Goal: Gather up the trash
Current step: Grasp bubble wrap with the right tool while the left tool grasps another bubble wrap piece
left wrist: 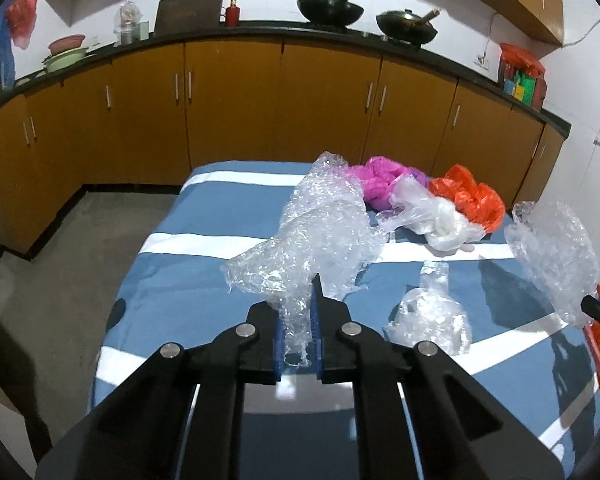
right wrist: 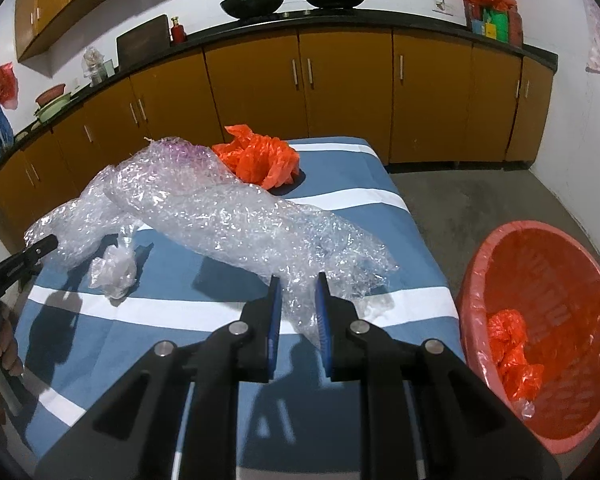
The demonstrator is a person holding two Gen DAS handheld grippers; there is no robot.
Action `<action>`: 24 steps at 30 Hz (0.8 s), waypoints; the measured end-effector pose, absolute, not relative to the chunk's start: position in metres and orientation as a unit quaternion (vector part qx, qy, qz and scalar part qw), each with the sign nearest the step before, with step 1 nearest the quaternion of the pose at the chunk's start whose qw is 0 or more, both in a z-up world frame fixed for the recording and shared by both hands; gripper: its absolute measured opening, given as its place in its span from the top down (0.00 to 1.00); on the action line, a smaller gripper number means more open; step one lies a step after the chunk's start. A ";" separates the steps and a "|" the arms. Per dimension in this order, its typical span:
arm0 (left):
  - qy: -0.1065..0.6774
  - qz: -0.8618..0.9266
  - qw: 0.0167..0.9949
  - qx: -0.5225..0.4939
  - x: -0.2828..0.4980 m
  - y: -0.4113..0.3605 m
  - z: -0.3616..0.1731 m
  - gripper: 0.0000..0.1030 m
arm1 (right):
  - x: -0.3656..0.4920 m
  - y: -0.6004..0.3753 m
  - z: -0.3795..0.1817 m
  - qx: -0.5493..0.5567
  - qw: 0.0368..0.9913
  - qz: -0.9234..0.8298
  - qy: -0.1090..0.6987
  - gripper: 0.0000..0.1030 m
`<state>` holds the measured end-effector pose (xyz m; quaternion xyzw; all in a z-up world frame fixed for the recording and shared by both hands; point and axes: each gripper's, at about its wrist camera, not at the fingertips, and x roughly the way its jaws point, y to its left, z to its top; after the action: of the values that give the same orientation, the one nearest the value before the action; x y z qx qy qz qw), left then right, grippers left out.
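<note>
Between our left gripper (left wrist: 298, 320) fingers, blue pads nearly together, one end of the bubble wrap sheet (left wrist: 320, 224) is pinched — the crinkled film runs up from the pads toward 12 o'clock, lifted off the table. Our right gripper (right wrist: 298, 308) has the other end of that bubble wrap sheet (right wrist: 220, 216) between its pads; the gap there is a little wider, with film bunched inside it, so we count it as gripped. In the right wrist view the sheet stretches from the fingers out toward 10 o'clock, where the left gripper's black tip meets its far end, hanging above the blue-and-white striped tablecloth (left wrist: 188, 216).

Under the sheet, on the cloth, lies a small wad of clear plastic (left wrist: 430, 320), at 3 o'clock of the left fingers. Farther out at 1 o'clock sit a white plastic bag (left wrist: 432, 216), a pink plastic bag (left wrist: 380, 180) behind it and an orange plastic bag (left wrist: 476, 196) just beside both, all crumpled near the far edge.

At 3 o'clock of our right fingers, off the table's edge on the floor side, stands the red basket (right wrist: 472, 280), lined with a red bag and holding crumpled orange plastic (right wrist: 512, 356) at the bottom.

Beyond the table, brown cabinets (right wrist: 340, 92) run under a dark counter with two black woks (left wrist: 330, 10).
</note>
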<state>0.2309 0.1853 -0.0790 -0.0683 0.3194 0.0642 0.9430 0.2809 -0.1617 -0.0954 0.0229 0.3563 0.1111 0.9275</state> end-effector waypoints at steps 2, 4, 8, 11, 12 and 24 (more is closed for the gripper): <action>0.314 0.066 0.945 -0.070 0.224 0.183 -0.073 0.90 | 0.276 -0.164 -0.090 0.027 0.929 0.111 0.353 0.83; 0.308 0.065 0.946 -0.072 0.217 0.182 -0.066 0.90 | 0.273 -0.168 -0.086 0.033 0.929 0.111 0.352 0.83; 0.299 0.059 0.949 -0.078 0.205 0.177 -0.051 0.90 | 0.267 -0.177 -0.078 0.047 0.930 0.104 0.350 0.83; 0.291 0.049 0.952 -0.078 0.199 0.168 -0.041 0.90 | 0.260 -0.183 -0.070 0.052 0.932 0.100 0.344 0.83; 0.289 0.046 0.953 -0.077 0.198 0.165 -0.038 0.90 | 0.258 -0.185 -0.067 0.052 0.933 0.099 0.341 0.83; 0.267 -0.016 0.962 -0.060 0.194 0.105 -0.012 0.90 | 0.237 -0.221 -0.043 0.065 0.942 0.070 0.321 0.83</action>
<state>0.1943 0.1048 -0.0123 -0.0600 0.2673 -0.0156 0.9616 0.2373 -0.2214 -0.0435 0.0651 0.3206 0.0702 0.9424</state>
